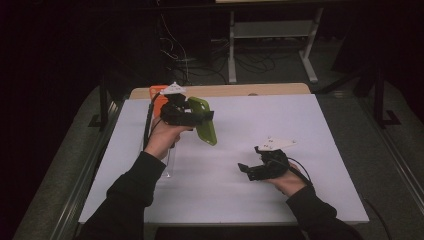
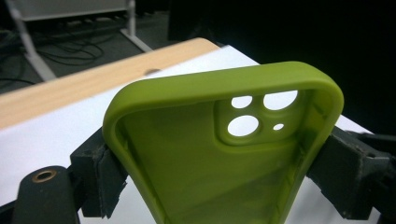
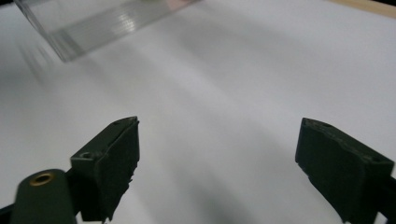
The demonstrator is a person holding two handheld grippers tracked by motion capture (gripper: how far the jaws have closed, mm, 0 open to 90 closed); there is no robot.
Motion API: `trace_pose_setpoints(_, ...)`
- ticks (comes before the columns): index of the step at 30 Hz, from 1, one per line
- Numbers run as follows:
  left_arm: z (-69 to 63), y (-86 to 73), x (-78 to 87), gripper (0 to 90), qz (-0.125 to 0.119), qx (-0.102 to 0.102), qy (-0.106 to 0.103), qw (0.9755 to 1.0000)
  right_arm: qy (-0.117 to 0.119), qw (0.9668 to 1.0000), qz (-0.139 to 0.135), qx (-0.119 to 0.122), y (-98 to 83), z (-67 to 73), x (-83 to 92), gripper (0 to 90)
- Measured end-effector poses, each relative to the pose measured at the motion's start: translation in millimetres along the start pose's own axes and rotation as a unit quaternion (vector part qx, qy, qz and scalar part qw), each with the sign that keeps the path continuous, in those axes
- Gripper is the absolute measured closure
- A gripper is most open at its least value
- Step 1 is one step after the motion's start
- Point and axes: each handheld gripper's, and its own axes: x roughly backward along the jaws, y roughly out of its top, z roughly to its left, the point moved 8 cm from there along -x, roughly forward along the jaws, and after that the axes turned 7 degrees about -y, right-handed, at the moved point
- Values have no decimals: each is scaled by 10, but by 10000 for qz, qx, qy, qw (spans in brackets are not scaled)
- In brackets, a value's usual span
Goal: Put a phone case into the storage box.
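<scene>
White tabletop (image 1: 280, 125): left gripper (image 1: 200, 118) fingers clamp green phone case (image 1: 207, 125); right gripper (image 1: 248, 170) fingers spread wide, empty.

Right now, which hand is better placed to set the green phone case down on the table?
Left. The left tool is shut on the green phone case, pads pressing both its side walls above the table. The right tool stands open, nothing between its pads.

1. We see a white tabletop (image 1: 240, 195) with a pale wooden strip (image 1: 260, 90) along its far edge.
2. We see a clear plastic piece (image 1: 166, 167) lying on the white surface at the left.
3. We see an orange object (image 1: 156, 95) at the far left, partly hidden.
4. We see a white metal frame (image 1: 272, 30) and loose cables (image 1: 175, 52) on the dark floor beyond.
</scene>
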Motion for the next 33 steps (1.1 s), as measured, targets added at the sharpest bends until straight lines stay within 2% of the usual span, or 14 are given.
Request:
trace_pose_setpoints(4, 150, 122, 143, 143, -47, -62, 302, 9995, 12, 9998, 199, 83, -131, -58, 50, 5)
trace_pose_setpoints(6, 233, 175, 214, 143, -95, -52, 452, 9989, -14, 9996, 278, 67, -183, -87, 86, 0)
trace_pose_setpoints(9, 356, 234, 323, 143, -138, -13, 689, 9975, -19, 9997, 249, 47, -231, -121, 149, 0)
trace_pose_setpoints(13, 519, 269, 448, 144, -150, 30, 1028, 9946, 25, 9997, 237, 53, -288, -155, 209, 0)
trace_pose_setpoints(19, 743, 266, 578, 144, -139, 126, 1553, 9877, 32, 9995, 316, -17, -364, -180, 260, 0)
trace_pose_setpoints(23, 896, 253, 628, 143, -137, 231, 1956, 9803, -1, 9995, 309, -27, -378, -199, 278, 0)
trace_pose_setpoints(26, 1025, 224, 666, 143, -94, 289, 2314, 9724, -27, 9996, 288, -35, -373, -218, 285, 0)
trace_pose_setpoints(28, 1104, 190, 695, 143, 19, 322, 2510, 9674, -26, 9996, 276, -44, -370, -224, 287, 0)
trace_pose_setpoints(30, 1168, 167, 683, 143, 15, 394, 2670, 9629, -32, 9996, 277, -53, -370, -227, 287, 0)
trace_pose_setpoints(33, 1255, 109, 668, 143, 219, 384, 2879, 9566, -30, 9996, 275, -24, -369, -227, 282, 0)
